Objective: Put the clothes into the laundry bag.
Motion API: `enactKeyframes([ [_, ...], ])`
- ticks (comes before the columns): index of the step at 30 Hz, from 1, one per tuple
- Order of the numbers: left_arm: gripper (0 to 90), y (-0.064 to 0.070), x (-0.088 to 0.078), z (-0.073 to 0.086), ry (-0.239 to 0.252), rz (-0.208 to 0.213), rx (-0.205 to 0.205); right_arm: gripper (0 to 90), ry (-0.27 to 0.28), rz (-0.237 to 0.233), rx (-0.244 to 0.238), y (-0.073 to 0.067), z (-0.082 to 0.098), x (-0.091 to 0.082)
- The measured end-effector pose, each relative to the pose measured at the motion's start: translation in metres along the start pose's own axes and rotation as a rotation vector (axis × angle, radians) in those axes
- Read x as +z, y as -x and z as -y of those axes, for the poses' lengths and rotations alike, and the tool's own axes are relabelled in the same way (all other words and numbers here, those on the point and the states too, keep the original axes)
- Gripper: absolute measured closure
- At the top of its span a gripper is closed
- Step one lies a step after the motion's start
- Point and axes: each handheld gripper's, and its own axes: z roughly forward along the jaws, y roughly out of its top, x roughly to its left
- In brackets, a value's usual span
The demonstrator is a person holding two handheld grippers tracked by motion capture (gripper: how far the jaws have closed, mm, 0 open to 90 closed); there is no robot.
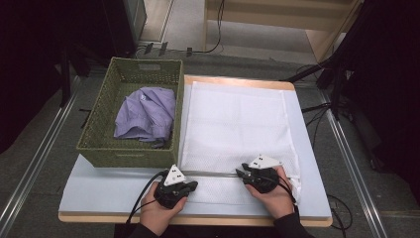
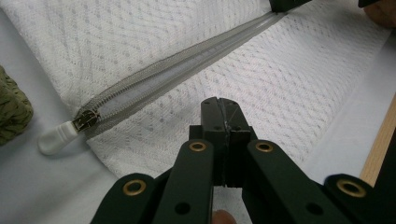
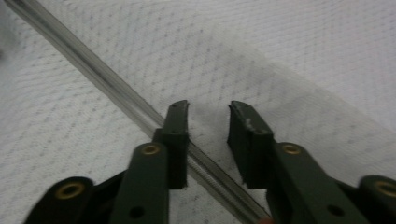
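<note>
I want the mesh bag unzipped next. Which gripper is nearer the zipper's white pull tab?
Left. The left gripper sits just right of the white pull tab, at the zipper's left end. The right gripper is much farther right along the zipper.

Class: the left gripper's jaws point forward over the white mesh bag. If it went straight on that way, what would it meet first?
Probably the bag's zipper: the left gripper, jaws shut, hovers over the mesh bag, and the zipper crosses ahead. Height is unclear.
</note>
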Motion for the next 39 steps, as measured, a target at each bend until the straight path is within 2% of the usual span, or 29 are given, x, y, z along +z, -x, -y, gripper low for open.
enactKeyframes([
  [2,90.0,0.000,0.001,0.000,0.000,0.003,-0.002,83.2,-0.006,-0.039,-0.002,0.000,-0.001,0.001],
  [3,90.0,0.000,0.001,0.000,0.000,0.005,-0.003,88.9,-0.016,-0.033,-0.017,-0.002,-0.002,0.000],
  [4,90.0,0.000,0.001,0.000,0.000,0.008,-0.003,90.0,-0.024,-0.027,-0.016,-0.003,-0.004,0.000],
  [6,90.0,0.000,0.001,0.000,0.001,0.008,-0.003,90.0,-0.034,-0.021,-0.008,-0.003,-0.008,0.000],
  [7,90.0,0.000,0.001,0.000,0.001,0.006,-0.003,90.0,-0.020,-0.029,0.004,-0.002,-0.010,-0.002],
  [10,90.0,0.000,0.001,0.000,0.001,0.005,-0.001,90.0,0.074,-0.071,0.054,0.002,-0.020,-0.008],
  [12,90.0,0.000,0.001,0.000,0.002,0.009,-0.002,90.0,0.120,-0.054,0.061,0.005,-0.026,-0.011],
  [14,90.0,0.000,0.001,0.000,0.003,0.011,-0.003,90.0,0.112,-0.046,0.067,0.010,-0.026,-0.006],
  [16,90.0,0.000,0.001,0.000,0.001,0.009,-0.003,90.0,0.081,-0.024,0.079,0.014,-0.020,0.005],
  [18,90.0,-0.001,0.001,0.000,0.002,0.010,-0.004,90.0,0.056,-0.024,0.092,0.018,-0.014,0.010],
  [20,90.0,-0.001,0.001,0.000,0.002,0.011,-0.004,86.9,0.077,-0.061,0.093,0.020,-0.012,0.005],
  [21,90.0,-0.001,0.001,0.000,0.002,0.011,-0.004,82.1,0.087,-0.100,0.099,0.020,-0.012,0.002],
  [22,90.0,-0.001,0.001,0.000,0.003,0.011,-0.004,76.1,0.091,-0.128,0.082,0.018,-0.012,0.000],
  [26,90.0,0.000,0.001,0.000,0.003,0.009,-0.002,65.1,0.026,-0.136,-0.003,0.007,-0.008,0.006],
  [27,90.0,0.000,0.001,0.000,0.003,0.008,0.000,64.6,0.009,-0.126,-0.017,0.005,-0.006,0.009],
  [28,90.0,0.000,0.001,0.001,0.004,0.008,0.000,65.1,0.021,-0.129,-0.024,0.003,-0.005,0.010],
  [32,90.0,0.000,0.001,0.001,0.004,0.010,-0.002,64.3,0.011,-0.136,-0.059,-0.001,-0.005,0.009],
  [34,90.0,0.000,0.001,0.001,0.007,0.011,-0.001,70.9,0.008,-0.110,-0.077,-0.003,-0.004,0.008],
  [37,90.0,0.000,0.001,0.001,0.006,0.010,0.001,87.9,-0.001,-0.084,-0.054,0.000,-0.005,0.007],
  [39,90.0,0.000,0.001,0.001,0.006,0.010,0.001,90.0,-0.008,-0.075,-0.046,0.000,-0.007,0.007],
])
